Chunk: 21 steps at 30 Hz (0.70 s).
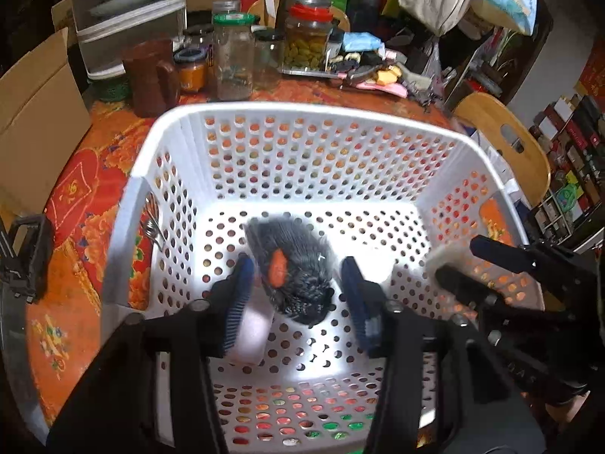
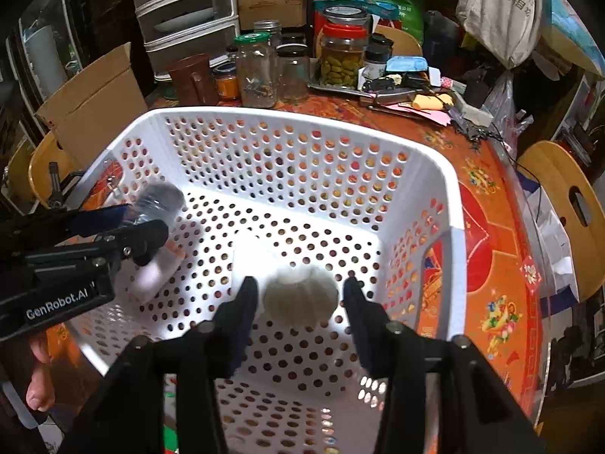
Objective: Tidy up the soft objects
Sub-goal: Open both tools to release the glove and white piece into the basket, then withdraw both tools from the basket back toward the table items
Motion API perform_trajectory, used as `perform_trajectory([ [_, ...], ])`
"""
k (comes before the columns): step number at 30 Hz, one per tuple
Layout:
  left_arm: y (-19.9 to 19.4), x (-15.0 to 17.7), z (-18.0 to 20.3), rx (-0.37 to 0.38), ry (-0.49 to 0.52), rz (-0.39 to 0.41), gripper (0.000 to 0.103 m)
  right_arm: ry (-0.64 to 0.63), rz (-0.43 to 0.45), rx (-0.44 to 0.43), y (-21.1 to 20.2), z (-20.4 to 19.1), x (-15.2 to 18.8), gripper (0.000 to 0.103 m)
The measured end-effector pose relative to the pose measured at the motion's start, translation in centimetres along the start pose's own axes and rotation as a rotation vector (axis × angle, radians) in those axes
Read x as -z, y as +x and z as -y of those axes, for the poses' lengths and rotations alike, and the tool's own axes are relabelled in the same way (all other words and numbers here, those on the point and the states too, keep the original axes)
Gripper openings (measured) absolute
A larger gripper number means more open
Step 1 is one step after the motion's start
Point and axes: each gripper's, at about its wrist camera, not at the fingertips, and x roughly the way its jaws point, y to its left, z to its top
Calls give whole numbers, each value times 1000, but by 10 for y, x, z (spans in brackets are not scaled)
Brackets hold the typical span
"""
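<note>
A white perforated basket (image 1: 302, 111) (image 2: 264, 117) stands on the orange patterned table. Both grippers reach into it from above. My left gripper (image 1: 298, 295) is open, its jaws wide on either side of a dark grey furry toy (image 1: 293, 268) with an orange patch; the toy looks blurred and free of the pads. A pale pink soft block (image 1: 251, 335) lies under the left finger. My right gripper (image 2: 300, 302) is open, jaws on either side of a white fluffy round toy (image 2: 300, 299) that touches neither pad. A white soft piece (image 2: 251, 255) lies on the basket floor behind it.
Glass jars (image 1: 232, 60), a brown jug (image 1: 151, 75) and clutter crowd the table behind the basket. A cardboard box (image 1: 34, 121) stands at the left, a wooden chair (image 1: 503, 140) at the right. Each gripper shows in the other's view, the left (image 2: 124, 227) and the right (image 1: 465, 268).
</note>
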Motion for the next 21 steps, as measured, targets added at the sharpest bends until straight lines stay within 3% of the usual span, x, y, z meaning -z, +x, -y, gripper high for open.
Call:
perform_trajectory([
  [1, -6, 0, 0, -5, 4, 20, 72, -5, 2, 1, -2, -1, 1, 73],
  [3, -17, 0, 0, -13, 8, 60, 84, -3, 26, -6, -11, -1, 2, 90],
  [4, -25, 0, 0, -13, 7, 82, 86, 0, 37, -13, -16, 0, 2, 94],
  [7, -54, 3, -2, 1, 16, 134, 87, 7, 83, -35, -39, 3, 7, 98],
  [9, -72, 6, -5, -28, 25, 163, 91, 10, 123, -48, -57, 6, 13, 103],
  [16, -138, 23, -8, -42, 53, 250, 100, 11, 210, -49, -99, 7, 33, 103],
  [21, -159, 37, 3, -62, 88, 262, 101, 37, 260, -54, -119, 8, 37, 103],
])
